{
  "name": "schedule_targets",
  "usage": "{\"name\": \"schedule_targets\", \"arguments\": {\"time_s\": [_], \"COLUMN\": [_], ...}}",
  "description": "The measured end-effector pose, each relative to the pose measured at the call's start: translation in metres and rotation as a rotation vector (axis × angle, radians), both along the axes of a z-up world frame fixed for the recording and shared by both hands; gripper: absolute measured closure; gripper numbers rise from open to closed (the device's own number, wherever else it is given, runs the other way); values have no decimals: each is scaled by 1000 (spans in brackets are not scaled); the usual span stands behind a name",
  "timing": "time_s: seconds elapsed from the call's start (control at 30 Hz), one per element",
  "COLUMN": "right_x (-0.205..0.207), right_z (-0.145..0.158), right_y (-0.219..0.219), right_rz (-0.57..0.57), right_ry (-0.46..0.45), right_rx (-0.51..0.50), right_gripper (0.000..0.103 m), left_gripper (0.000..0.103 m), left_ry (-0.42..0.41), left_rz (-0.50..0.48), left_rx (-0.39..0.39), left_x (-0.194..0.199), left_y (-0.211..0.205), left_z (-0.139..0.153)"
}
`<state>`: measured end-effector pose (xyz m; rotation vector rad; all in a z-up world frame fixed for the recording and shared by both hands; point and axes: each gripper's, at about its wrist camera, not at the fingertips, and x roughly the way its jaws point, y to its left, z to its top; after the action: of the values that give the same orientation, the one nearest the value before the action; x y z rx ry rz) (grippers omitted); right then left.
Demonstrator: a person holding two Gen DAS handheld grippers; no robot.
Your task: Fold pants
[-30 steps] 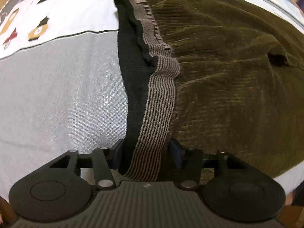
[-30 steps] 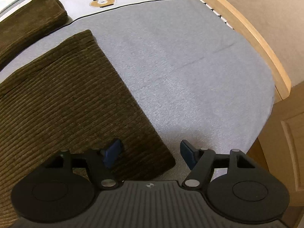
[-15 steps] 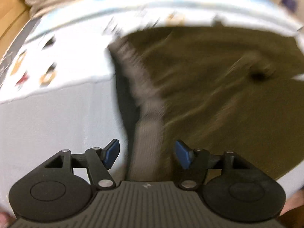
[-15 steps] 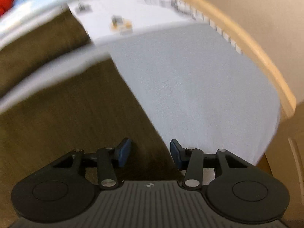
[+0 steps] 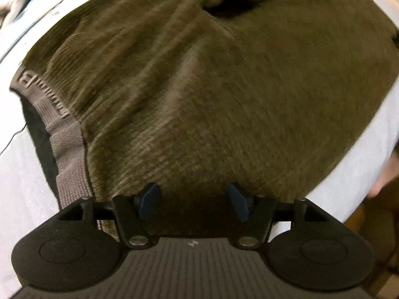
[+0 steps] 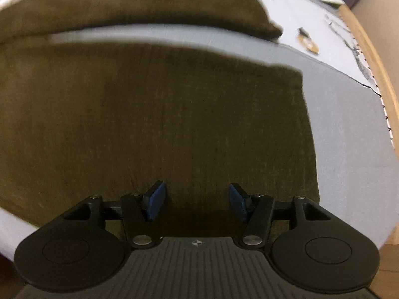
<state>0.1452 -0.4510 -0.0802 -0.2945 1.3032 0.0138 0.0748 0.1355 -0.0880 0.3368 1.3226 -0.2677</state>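
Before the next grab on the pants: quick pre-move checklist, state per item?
1. Left gripper open, nothing pinched: ok.
2. Right gripper open, nothing pinched; jaws just reopened a little: ok.
3. Pants flat: not ok, ridges run through the cloth near the waistband.
4. Two legs overlapped: not ok, bedsheet shows between them.
5. Fingertips touching cloth: cannot tell.
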Motion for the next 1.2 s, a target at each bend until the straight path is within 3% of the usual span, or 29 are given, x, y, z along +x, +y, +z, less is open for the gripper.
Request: {"name": "schedule_targets", "arguments": {"time_s": [0.2, 0.6, 0.83, 0.93, 1.03, 1.2], "right_x": [9, 40, 49, 55, 56, 61], "right_z": [27, 87, 109, 115, 121, 128], "right_y": [7, 42, 77, 92, 107, 134], "right_rz": [-33, -79, -91, -87, -77, -40], "right_ry": [-176, -496, -586, -610, -636, -680], "right_rx": [34, 103, 194, 238, 260, 258], "right_gripper": [44, 44, 44, 45, 51, 52], "left_gripper": [33, 28, 28, 28, 28, 28], "left_ry": [-160, -374, -430, -442, -481, -515], "left_rz": [153, 395, 444, 426, 458, 523], "left_rx": [-113, -110, -113, -159, -127, -123], "left_x": [19, 59, 73, 78, 85, 100], "left_y": [18, 42, 36, 32, 29, 29], "left_z": [38, 77, 85, 86, 89, 96]}}
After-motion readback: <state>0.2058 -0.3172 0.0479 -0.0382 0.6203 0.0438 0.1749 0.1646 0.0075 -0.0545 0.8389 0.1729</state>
